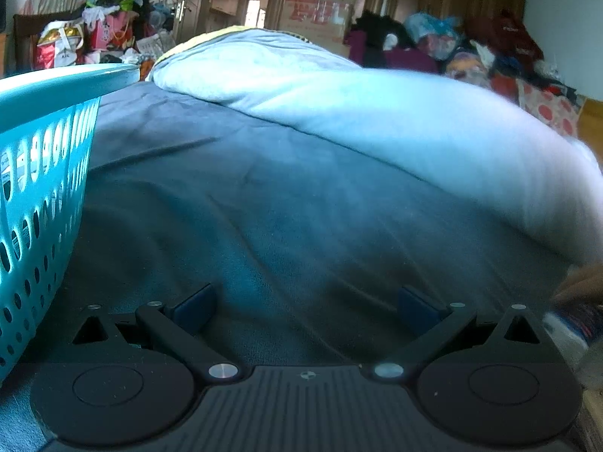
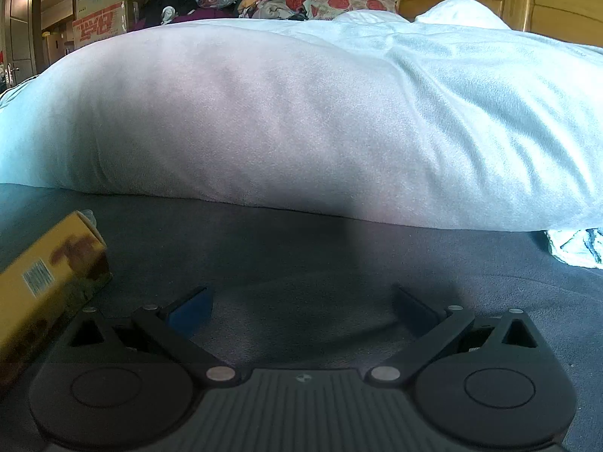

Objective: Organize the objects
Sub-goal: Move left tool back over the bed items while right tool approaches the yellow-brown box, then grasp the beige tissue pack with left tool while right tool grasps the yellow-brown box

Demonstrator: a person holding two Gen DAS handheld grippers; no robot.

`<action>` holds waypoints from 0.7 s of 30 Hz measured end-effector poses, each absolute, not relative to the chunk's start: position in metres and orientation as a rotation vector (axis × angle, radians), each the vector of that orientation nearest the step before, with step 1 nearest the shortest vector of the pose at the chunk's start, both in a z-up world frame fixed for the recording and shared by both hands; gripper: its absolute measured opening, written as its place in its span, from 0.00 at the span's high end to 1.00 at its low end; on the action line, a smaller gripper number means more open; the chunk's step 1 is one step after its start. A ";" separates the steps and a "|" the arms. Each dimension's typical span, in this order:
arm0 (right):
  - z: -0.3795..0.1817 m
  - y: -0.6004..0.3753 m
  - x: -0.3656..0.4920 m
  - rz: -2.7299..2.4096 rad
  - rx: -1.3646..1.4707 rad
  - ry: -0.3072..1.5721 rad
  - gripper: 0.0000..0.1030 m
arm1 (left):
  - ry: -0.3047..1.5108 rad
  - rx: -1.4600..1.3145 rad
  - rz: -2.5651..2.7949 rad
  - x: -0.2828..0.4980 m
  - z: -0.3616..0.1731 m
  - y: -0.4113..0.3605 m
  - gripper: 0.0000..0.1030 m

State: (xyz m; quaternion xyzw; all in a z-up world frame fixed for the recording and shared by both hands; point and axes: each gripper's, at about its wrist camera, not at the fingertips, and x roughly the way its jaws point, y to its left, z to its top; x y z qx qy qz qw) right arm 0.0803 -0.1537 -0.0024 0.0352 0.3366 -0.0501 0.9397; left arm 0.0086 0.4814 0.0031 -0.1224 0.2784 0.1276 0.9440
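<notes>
Nearest the right wrist camera lies a yellow carton [image 2: 49, 282], a boxed drink by the look of its clear cap, on its side on the dark bed sheet [image 2: 301, 263], just left of the right tool [image 2: 301, 310] and outside its fingers. Right tool: jaws spread wide, nothing between them, only sheet beneath. Left tool [image 1: 307, 307]: likewise wide open and empty, low over the same sheet. A turquoise perforated basket [image 1: 41, 173] stands on the bed at the left edge of the left wrist view, near that tool but apart from it; packaged items show faintly through its holes, not identifiable. A bulky white duvet [image 2: 301, 120] runs across the bed beyond both tools. A crumpled pale cloth [image 2: 576, 245] lies at the far right of the right view. Part of a hand [image 1: 580, 286] and a blurred patterned item appear at the right margin of the left view.

Judgement: the step in hand is likely collecting the carton for the basket. Recommended: swing the right tool left until the carton sits squarely between the fingers, close across its narrow faces near mid-length, and grip lightly, since a carton wall may buckle. The soft sheet may let it sink or roll; lift straight before carrying over the basket rim
</notes>
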 end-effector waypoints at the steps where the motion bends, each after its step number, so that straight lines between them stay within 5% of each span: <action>1: -0.002 -0.154 0.080 -0.102 0.072 0.687 0.00 | 0.566 -0.251 0.260 0.009 0.003 0.481 0.00; 16: -0.001 -0.155 0.079 -0.103 0.072 0.687 0.00 | 0.583 -0.235 0.274 0.013 0.006 0.477 0.01; 18: -0.002 -0.155 0.080 -0.103 0.072 0.687 0.00 | 0.603 -0.230 0.269 0.013 0.014 0.473 0.13; 21: -0.002 -0.155 0.081 -0.103 0.072 0.687 0.00 | 0.633 -0.311 0.128 -0.001 0.042 0.449 0.12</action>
